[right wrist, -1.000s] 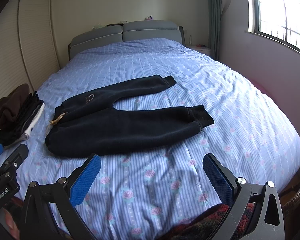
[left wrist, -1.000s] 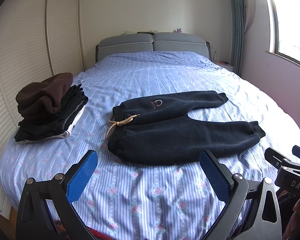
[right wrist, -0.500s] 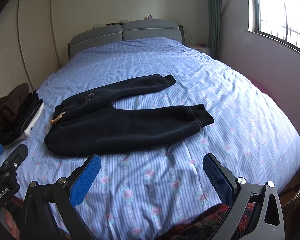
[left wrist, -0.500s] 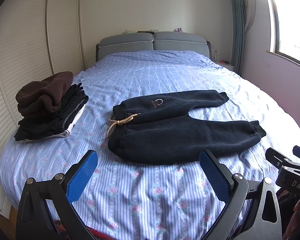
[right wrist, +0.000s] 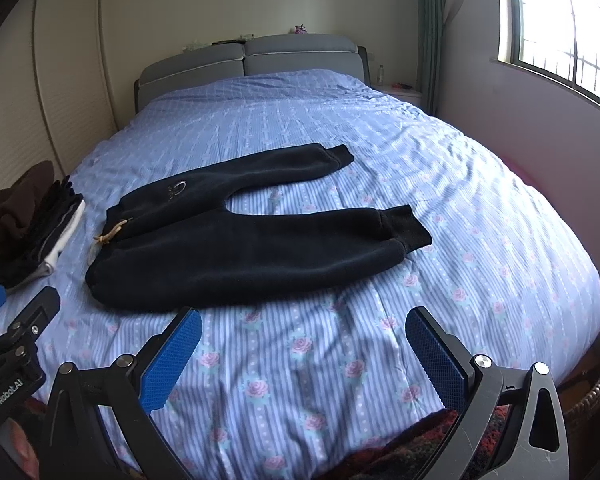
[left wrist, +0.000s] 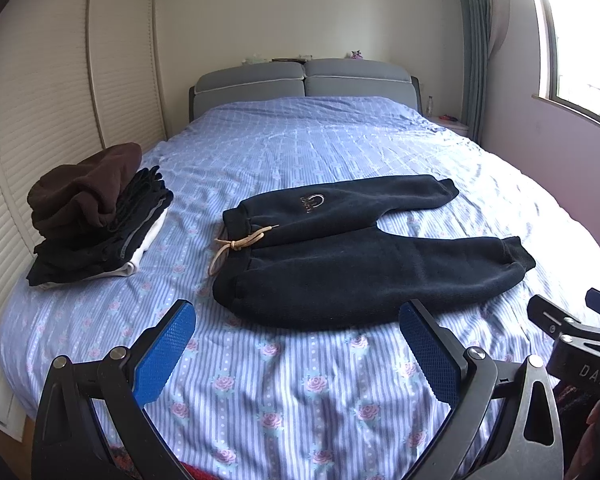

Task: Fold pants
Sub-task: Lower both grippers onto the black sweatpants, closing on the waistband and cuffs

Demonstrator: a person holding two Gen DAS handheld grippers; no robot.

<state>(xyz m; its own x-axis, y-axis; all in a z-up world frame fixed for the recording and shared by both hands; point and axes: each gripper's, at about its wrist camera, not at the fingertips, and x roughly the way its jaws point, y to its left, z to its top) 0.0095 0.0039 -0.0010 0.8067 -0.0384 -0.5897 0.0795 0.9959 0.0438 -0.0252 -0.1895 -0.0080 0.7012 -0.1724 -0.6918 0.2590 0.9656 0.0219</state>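
I hold my left gripper [left wrist: 296,344] and right gripper [right wrist: 300,344] spread wide and empty near the pants [left wrist: 352,260], laid flat on the bed [left wrist: 300,140] for folding.

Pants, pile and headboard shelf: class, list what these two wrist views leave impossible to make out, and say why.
- Pants logo: too small to read, both views.
- Pile: how many garments, unclear; the brown one on top covers the rest; the right view's edge crops it.
- Items on the headboard: too small and far to name.
- Right hand-held gripper: in the left view only a corner shows, cut by the edge.
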